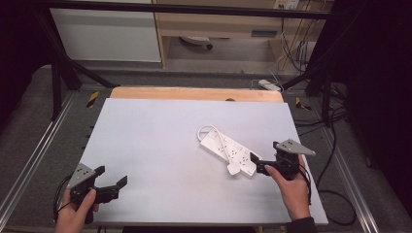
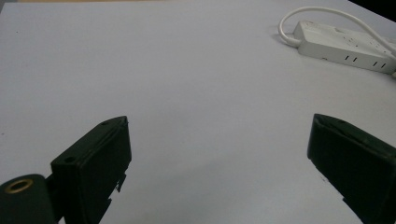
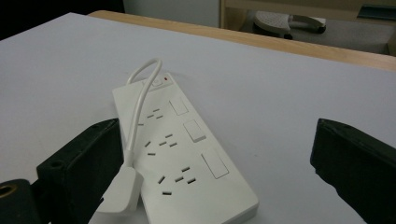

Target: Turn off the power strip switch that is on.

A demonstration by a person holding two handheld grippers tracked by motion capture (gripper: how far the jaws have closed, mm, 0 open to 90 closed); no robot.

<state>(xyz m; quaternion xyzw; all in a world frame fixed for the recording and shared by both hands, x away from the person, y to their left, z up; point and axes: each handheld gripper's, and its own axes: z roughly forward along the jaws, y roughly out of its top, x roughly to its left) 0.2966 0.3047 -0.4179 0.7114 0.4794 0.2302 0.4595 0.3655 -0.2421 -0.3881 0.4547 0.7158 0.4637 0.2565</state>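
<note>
A white power strip (image 1: 226,149) lies slanted on the white table, right of centre. Its short cable (image 1: 206,131) loops from the far end back along the strip to a white plug (image 1: 234,168) resting at the near end. My right gripper (image 1: 256,164) is open just behind that near end. In the right gripper view the power strip (image 3: 187,154) lies between the spread jaws, and the plug (image 3: 121,191) sits against the left jaw. My left gripper (image 1: 111,175) is open at the front left, with nothing between its jaws. The left gripper view shows the power strip (image 2: 345,44) far off.
The white tabletop (image 1: 160,145) has a wooden strip (image 1: 194,93) along its far edge. A black metal frame (image 1: 58,82) surrounds the table. Cables (image 1: 335,160) trail on the floor at the right, and a white adapter (image 1: 269,85) lies beyond the far edge.
</note>
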